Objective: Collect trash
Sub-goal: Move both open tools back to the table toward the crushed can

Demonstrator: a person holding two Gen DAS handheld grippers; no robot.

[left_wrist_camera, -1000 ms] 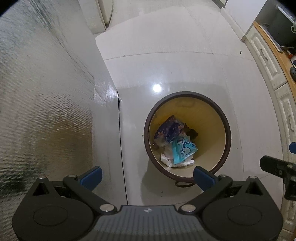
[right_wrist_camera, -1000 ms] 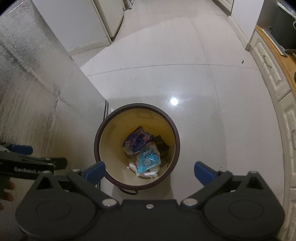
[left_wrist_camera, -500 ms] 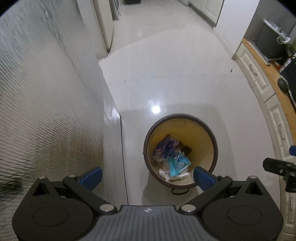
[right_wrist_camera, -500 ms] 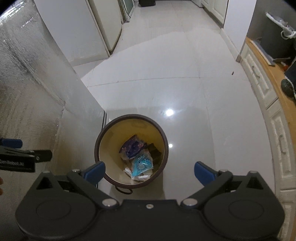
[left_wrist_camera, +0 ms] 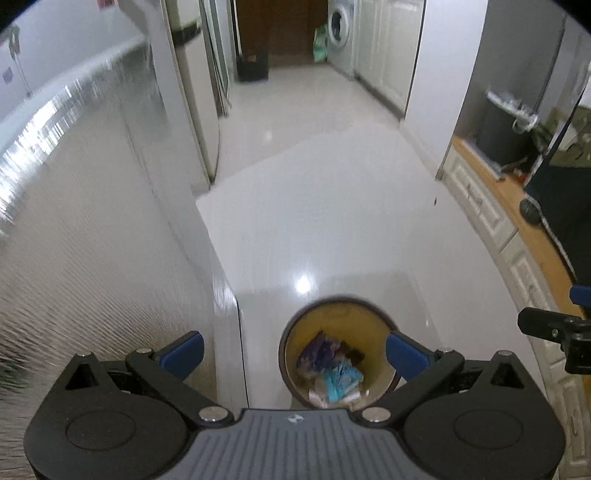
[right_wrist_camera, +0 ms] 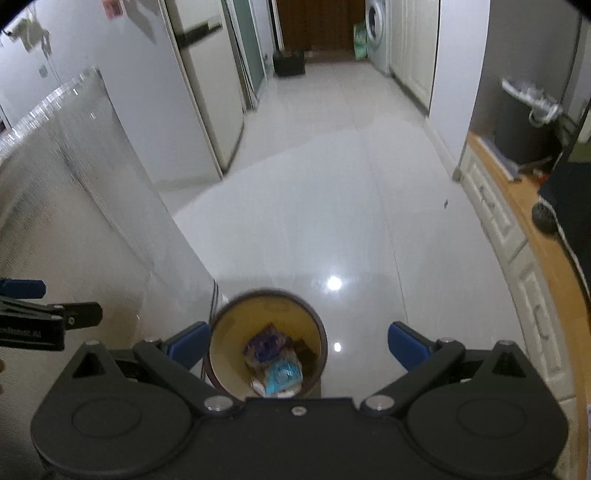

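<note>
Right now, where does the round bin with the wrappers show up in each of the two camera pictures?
Left wrist view: the bin sits low, right of centre, its right rim behind the right blue fingertip.
Right wrist view: the bin sits low, left of centre, beside the left blue fingertip.
Shared landmark: the washer at the far end of the hall, top of both pictures.

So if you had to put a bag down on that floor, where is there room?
The white floor lies bare beyond the bin, between the shiny panel on the left and the cabinets on the right, up to the washer. The bin itself holds wrappers.
</note>
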